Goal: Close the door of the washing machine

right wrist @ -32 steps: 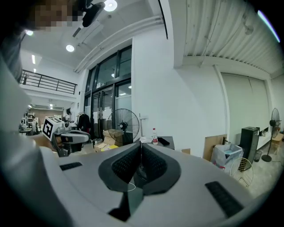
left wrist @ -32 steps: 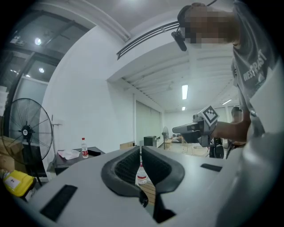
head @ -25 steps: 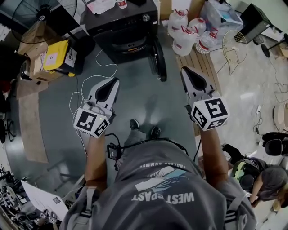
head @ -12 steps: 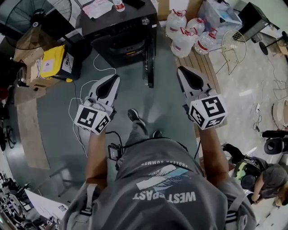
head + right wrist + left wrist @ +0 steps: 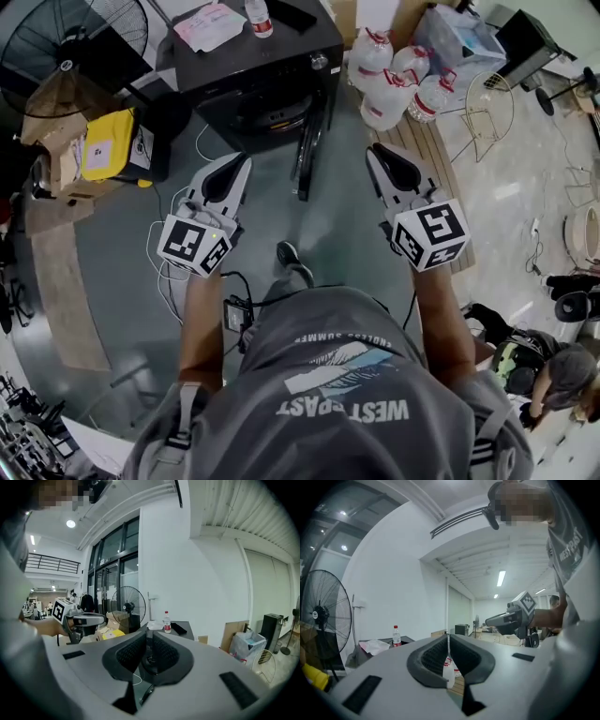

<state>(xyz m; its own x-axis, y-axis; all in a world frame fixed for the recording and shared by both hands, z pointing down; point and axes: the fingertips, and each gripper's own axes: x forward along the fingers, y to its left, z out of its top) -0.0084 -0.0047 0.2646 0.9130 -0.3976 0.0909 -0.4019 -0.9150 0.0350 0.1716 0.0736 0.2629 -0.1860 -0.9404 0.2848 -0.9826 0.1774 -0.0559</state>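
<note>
The black washing machine (image 5: 253, 66) stands ahead at the top of the head view. Its door (image 5: 307, 155) hangs open toward me and is seen edge-on. My left gripper (image 5: 238, 164) is left of the door, shut and empty, its jaws meeting in the left gripper view (image 5: 448, 660). My right gripper (image 5: 377, 152) is right of the door. Its jaws are opening, a narrow gap shows between them (image 5: 149, 652), and nothing is held. Neither gripper touches the door. A water bottle (image 5: 167, 621) stands on the machine's top.
A standing fan (image 5: 66, 42) and a yellow box (image 5: 108, 141) are at the left. Large water jugs (image 5: 394, 75) sit on a wooden pallet (image 5: 436, 155) at the right. A white cable (image 5: 173, 272) trails on the floor. A person crouches at lower right (image 5: 553, 375).
Both grippers have moved forward toward the washing machine as I stepped closer. The door's edge now lies level with the fingertips, between the two grippers.
</note>
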